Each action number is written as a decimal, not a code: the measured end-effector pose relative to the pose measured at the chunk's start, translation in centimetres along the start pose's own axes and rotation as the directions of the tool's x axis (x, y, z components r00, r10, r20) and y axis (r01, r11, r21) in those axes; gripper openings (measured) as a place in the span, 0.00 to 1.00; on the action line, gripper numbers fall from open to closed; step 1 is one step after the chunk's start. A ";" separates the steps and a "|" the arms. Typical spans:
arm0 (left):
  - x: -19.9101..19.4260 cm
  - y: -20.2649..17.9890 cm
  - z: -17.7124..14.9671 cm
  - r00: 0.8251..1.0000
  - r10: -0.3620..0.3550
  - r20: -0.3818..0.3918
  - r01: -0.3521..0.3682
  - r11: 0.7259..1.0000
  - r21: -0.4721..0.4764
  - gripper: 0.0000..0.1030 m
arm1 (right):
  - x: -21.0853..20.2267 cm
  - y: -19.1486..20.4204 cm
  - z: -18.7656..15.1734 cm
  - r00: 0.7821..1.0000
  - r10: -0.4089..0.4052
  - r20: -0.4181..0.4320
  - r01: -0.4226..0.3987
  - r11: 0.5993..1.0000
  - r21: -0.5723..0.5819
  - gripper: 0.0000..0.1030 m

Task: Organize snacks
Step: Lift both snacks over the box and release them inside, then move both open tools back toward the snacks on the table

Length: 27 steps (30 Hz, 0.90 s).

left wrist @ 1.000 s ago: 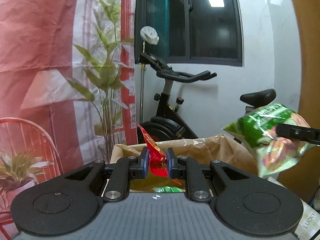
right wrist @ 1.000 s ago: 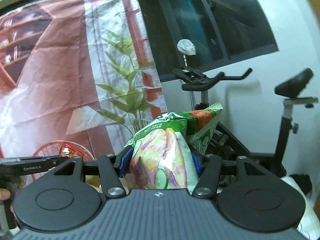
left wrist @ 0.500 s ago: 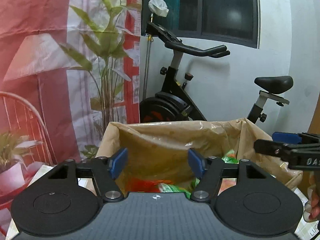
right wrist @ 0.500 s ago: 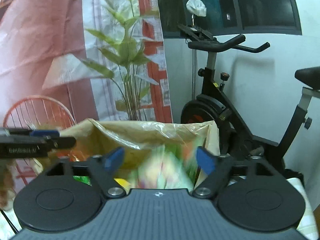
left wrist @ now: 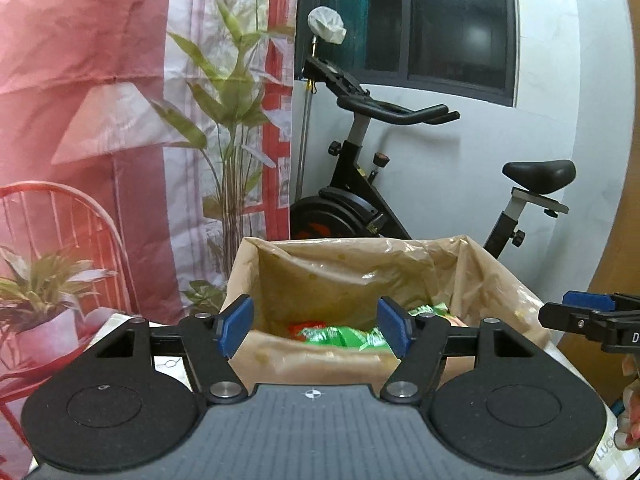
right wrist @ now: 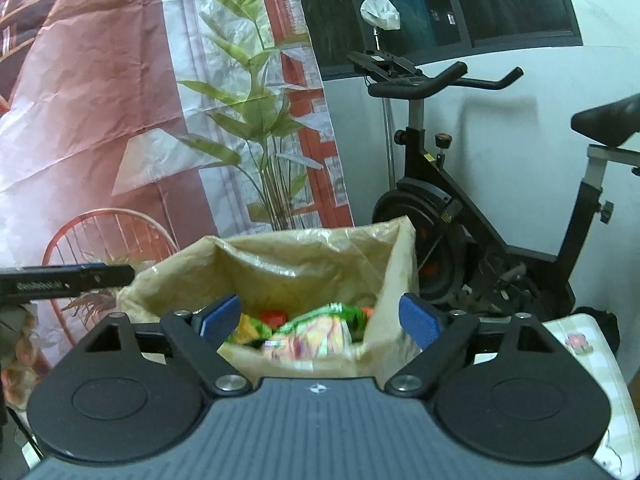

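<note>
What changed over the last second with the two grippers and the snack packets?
The left gripper let go of its red packet, the right gripper its green packet, whose jaws are opening; both now lie in the lined box. The exercise bike and backdrop stayed put.

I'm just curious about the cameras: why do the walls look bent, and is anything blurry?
Left wrist view: the fisheye lens bows the wall and window; the green snack packets in the lined box look smeared. Right wrist view: the same curving at the edges; the snack bag is softly blurred, while the exercise bike stays fairly sharp.
</note>
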State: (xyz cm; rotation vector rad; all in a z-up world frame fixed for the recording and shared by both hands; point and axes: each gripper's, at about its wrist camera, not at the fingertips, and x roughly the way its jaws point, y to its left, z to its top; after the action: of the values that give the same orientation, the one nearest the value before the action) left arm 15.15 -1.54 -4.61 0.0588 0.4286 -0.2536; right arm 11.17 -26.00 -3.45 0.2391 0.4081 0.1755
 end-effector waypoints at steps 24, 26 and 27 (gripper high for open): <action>-6.3 -0.9 -6.0 0.998 0.049 -0.029 -0.049 0.999 -0.002 0.68 | -5.6 1.9 -6.1 0.999 0.022 -0.046 -0.022 1.000 0.013 0.89; -6.4 -1.0 -6.4 0.998 0.047 -0.034 -0.047 0.999 -0.001 0.68 | -5.6 1.9 -6.5 0.998 0.023 -0.056 -0.022 1.000 0.012 0.89; -6.3 -1.1 -6.5 0.998 0.046 -0.039 -0.046 0.999 0.000 0.68 | -5.6 2.0 -6.8 0.998 0.022 -0.060 -0.022 1.000 0.011 0.89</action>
State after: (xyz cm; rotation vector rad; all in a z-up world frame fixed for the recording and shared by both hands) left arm 6.71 -0.41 -7.86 0.0723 0.4658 -0.2073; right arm 3.13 -24.00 -6.90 0.2486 0.4665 0.2026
